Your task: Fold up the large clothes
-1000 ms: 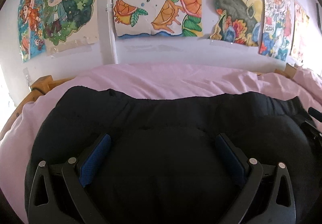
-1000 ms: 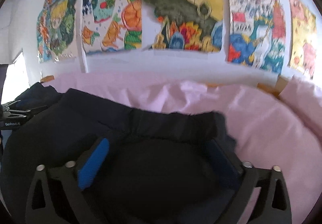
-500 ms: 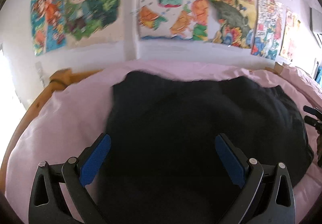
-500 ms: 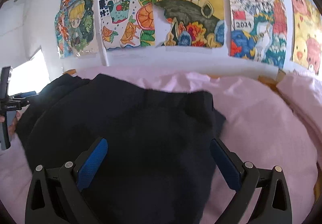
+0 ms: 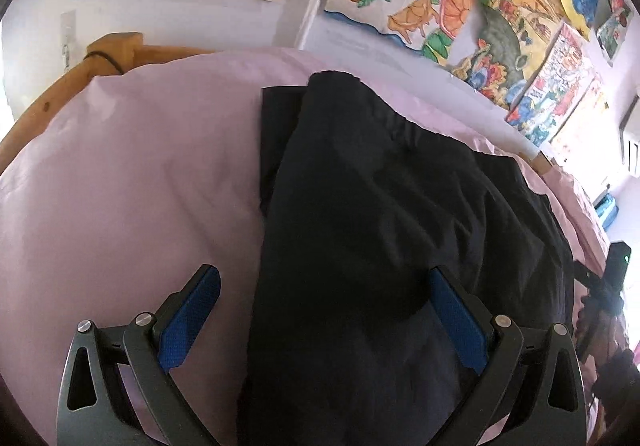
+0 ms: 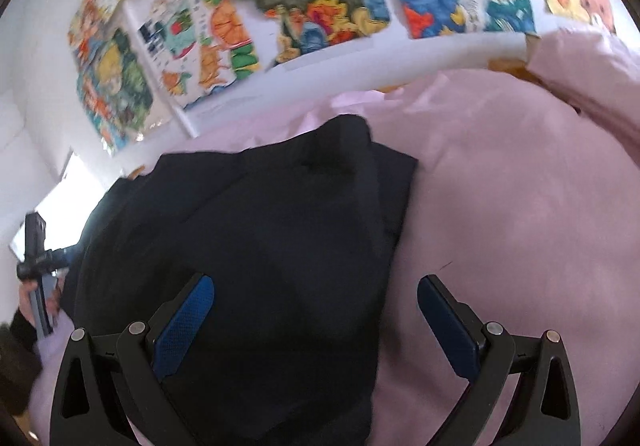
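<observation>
Both tongs are spread wide, gripping nothing. The left gripper straddles the left edge of the black garment; the right gripper straddles its right edge. Pink bedding lies beneath, drawings beyond.

Dark navy-black garment, lying folded in layers on the pink bedsheet. In the left wrist view it fills the centre and right of the frame, running from the lower edge to a rounded upper end at centre top; a flat lower layer protrudes as a squared corner along its upper left side. In the right wrist view the garment occupies the centre and left, its right edge straight, surface softly creased.
</observation>
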The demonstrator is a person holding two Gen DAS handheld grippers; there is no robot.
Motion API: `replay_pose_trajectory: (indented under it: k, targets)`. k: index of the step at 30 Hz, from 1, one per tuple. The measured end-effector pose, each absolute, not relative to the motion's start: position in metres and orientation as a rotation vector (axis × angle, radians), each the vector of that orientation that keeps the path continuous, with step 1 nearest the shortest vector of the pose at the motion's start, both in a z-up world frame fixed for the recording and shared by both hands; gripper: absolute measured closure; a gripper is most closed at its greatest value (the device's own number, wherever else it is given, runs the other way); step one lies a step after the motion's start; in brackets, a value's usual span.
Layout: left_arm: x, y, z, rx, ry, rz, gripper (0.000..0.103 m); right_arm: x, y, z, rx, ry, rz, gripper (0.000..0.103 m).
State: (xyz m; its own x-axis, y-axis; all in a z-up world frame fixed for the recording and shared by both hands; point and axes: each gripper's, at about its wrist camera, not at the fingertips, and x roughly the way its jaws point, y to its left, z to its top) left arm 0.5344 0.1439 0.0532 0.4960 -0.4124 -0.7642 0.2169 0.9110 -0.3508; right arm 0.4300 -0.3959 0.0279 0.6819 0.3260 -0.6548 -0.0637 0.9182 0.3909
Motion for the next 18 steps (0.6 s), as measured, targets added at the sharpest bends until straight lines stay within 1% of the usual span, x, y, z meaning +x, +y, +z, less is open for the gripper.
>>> replay_pose_trajectory:
  k: [7,12,18]
  targets:
    - [0.556,0.130,0.036,-0.198,1.046,-0.447,0.001,0.461,-0.411,0.011,0.489,0.834,0.275,0.000]
    - [0.575,0.146,0.013,-0.301,1.156,-0.569,0.001,0.475,-0.417,-0.006,0.536,0.890,0.341,0.000]
    - [0.576,0.158,0.002,-0.311,1.175,-0.683,0.001,0.480,-0.426,-0.026,0.562,0.928,0.433,0.000]
